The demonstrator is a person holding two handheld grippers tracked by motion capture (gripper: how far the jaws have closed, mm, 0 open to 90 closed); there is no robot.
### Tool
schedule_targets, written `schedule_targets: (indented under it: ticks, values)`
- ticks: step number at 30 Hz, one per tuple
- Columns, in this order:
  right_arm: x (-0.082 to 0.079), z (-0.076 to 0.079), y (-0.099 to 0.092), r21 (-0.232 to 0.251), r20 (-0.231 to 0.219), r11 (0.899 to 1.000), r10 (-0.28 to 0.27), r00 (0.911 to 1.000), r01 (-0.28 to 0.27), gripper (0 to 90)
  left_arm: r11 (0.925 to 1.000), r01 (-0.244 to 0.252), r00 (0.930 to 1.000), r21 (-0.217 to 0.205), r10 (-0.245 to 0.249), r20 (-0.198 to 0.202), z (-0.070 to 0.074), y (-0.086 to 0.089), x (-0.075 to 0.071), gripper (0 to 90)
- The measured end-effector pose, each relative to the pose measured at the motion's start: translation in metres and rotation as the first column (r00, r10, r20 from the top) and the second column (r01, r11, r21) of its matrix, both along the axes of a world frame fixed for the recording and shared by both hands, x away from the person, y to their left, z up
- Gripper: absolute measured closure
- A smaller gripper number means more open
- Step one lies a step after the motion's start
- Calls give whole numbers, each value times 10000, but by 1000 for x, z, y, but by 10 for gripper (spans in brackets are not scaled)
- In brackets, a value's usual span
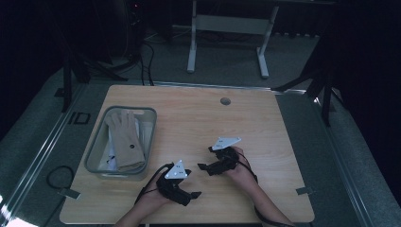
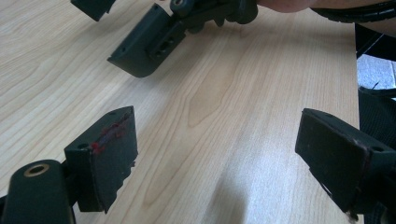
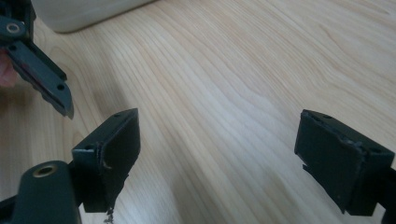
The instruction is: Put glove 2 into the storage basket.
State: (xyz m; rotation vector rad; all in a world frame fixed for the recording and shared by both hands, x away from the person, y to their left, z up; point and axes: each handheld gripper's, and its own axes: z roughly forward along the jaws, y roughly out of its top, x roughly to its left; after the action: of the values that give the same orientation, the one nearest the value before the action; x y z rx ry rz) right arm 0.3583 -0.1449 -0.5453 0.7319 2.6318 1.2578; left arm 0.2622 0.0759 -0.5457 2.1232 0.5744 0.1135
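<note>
On the table's left, a clear bin [image 1: 150, 124] holds beige gloves [image 1: 125, 137].

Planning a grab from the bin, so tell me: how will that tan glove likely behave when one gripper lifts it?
The tan glove lies flat and limp in the clear bin, so it will probably droop from whichever point is pinched. It looks like thin fabric, so likely light. White items lie beside and under it and might drag along.
</note>
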Motion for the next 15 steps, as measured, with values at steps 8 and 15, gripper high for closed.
schedule_targets:
  ticks: [8, 15]
  values:
    - [-10, -7, -21, -97, -3, 9998, -191, 9998, 191, 141, 9999, 167, 9999, 32, -167, 29, -5, -3, -1, 130]
    - [-17, -9, -39, -83, 92, 9991, -425, 9991, 426, 141, 9994, 351, 9994, -15, -350, 79, -9, -4, -3, 130]
